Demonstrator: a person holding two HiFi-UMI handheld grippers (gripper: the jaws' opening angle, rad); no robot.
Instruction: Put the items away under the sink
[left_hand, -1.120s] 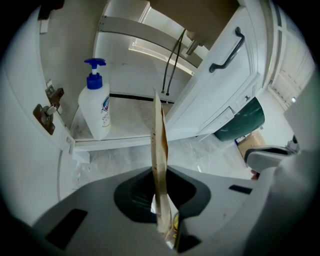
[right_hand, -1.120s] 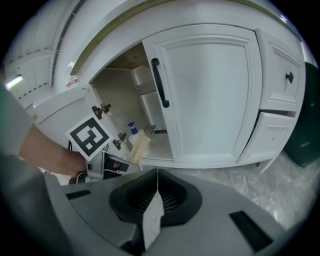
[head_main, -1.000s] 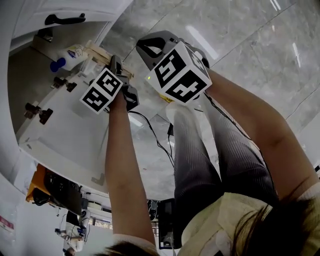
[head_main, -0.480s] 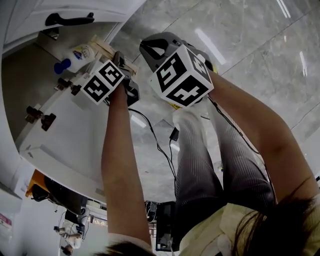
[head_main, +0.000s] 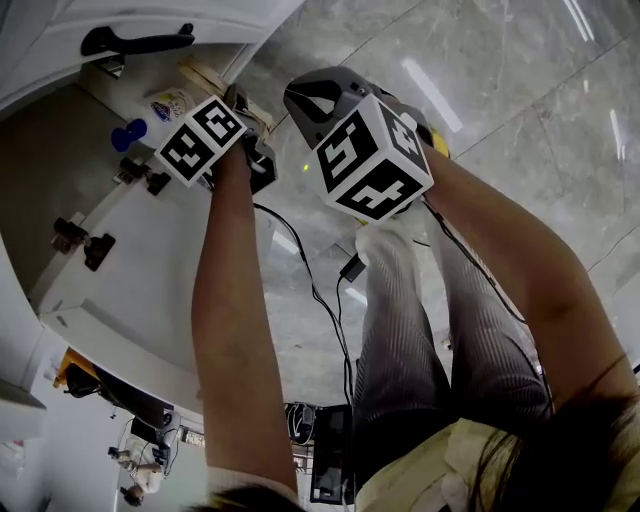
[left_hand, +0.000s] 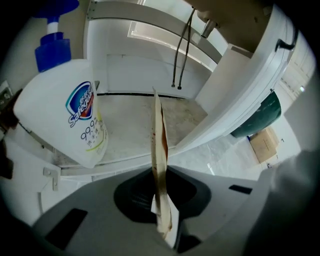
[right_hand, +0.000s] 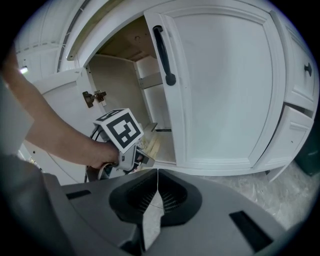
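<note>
Left gripper view: claw (left_hand: 161, 220) pinches board (left_hand: 159, 150) edge-on.

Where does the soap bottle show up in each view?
Head view: bottle upper left, inside the cabinet.
Left gripper view: bottle fills the left side.
Right gripper view: not in it.
Shared landmark: the black-handled door.

bottom centre: right hand-held gripper (right_hand: 157, 171), jaws pressed together, nothing between | centre left: left hand-held gripper (right_hand: 143, 159) with marker cube, held by a hand (right_hand: 95, 152), pale wooden piece (right_hand: 151, 143) at its tip | upper centre: open white cabinet door (right_hand: 220, 85), black handle (right_hand: 162, 50) | upper left: hinge (right_hand: 94, 96) on the cabinet's other door
</note>
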